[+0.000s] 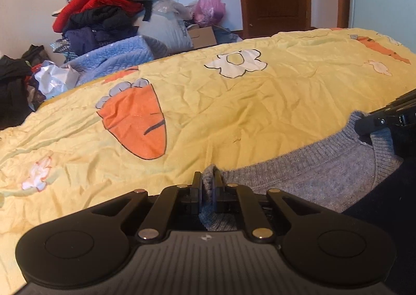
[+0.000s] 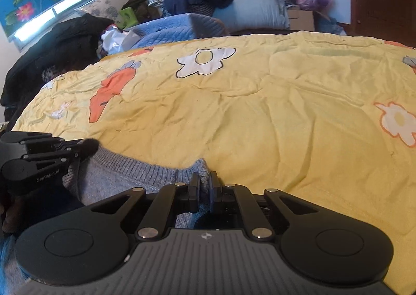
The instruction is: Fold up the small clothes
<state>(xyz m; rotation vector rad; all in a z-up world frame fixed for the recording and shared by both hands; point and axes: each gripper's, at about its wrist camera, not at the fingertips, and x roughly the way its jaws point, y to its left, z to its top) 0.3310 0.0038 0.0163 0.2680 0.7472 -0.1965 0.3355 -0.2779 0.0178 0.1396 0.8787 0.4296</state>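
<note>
On the near edge of the yellow quilt (image 1: 234, 102), in the left wrist view, the left gripper (image 1: 207, 185) had its jaws drawn narrow on a pinch of the grey sweater (image 1: 312, 172), the knit bunched up between the two fingers. From that pinch the garment ran away to the right, its ribbed edge stretching across toward the right gripper (image 1: 382, 119), which showed at the frame's right margin with its tip at the collar's rib. Beyond lay the quilt with its printed orange carrot (image 1: 137, 123), and past the bed a pile of clothes (image 1: 104, 8) against the wall, well apart from the work.

In the right wrist view, the right gripper (image 2: 205, 187) was likewise closed narrow on a fold of the grey sweater (image 2: 124, 178), cloth standing up between its fingers. Here the garment lay to the left, its ribbed collar band running toward the left gripper (image 2: 88, 146), which came in from the left margin and touched the knit. Whether that far gripper's jaws met could not be told from this side alone.

So the sweater's held edge spanned crosswise between the two grippers, each gripping one end, neither nearer than the other. Its body hung or lay toward the person, mostly out of sight below both cameras. Open quilt lay ahead of both jaws, so the next move, probably, was to carry that edge forward and lay the sweater out flat, keeping both ends level.
</note>
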